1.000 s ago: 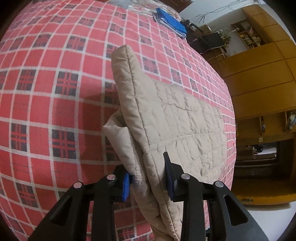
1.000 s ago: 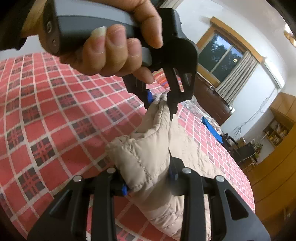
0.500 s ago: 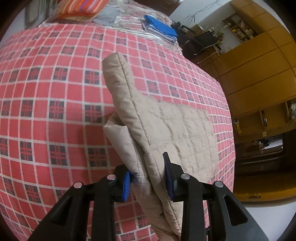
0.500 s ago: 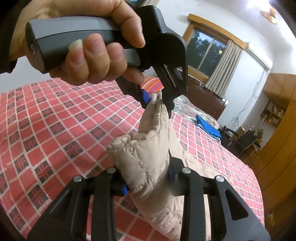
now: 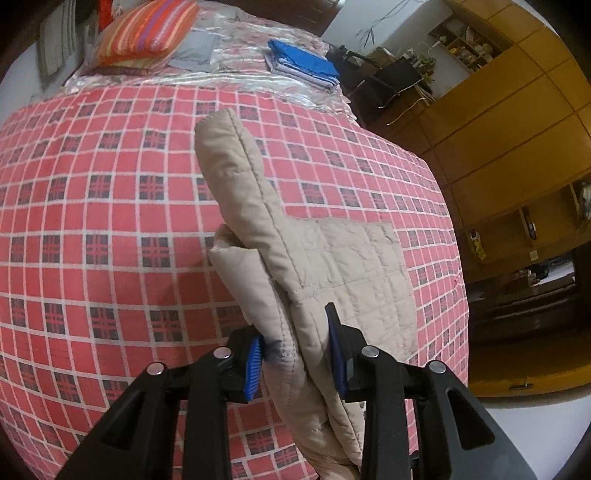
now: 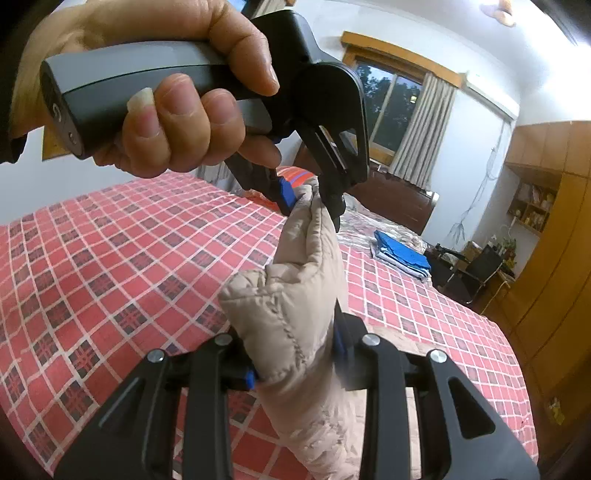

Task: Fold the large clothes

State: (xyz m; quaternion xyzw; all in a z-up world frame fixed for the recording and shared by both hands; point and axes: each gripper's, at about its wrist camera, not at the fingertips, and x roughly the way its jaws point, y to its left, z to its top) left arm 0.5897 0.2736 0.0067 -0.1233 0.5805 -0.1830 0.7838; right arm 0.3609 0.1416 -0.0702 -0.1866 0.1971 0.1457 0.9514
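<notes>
Lifted higher off the bedspread [image 5: 110, 221], the beige jacket [image 5: 332, 266] stays clenched by both tongs [image 5: 295, 354] [image 6: 291, 354].

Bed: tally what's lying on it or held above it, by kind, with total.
Beige quilted garment, clamped by left gripper and right gripper: 1
Striped pillow: 1
Folded blue clothes stack: 1
Grey folded cloth: 1
Total: 4
</notes>
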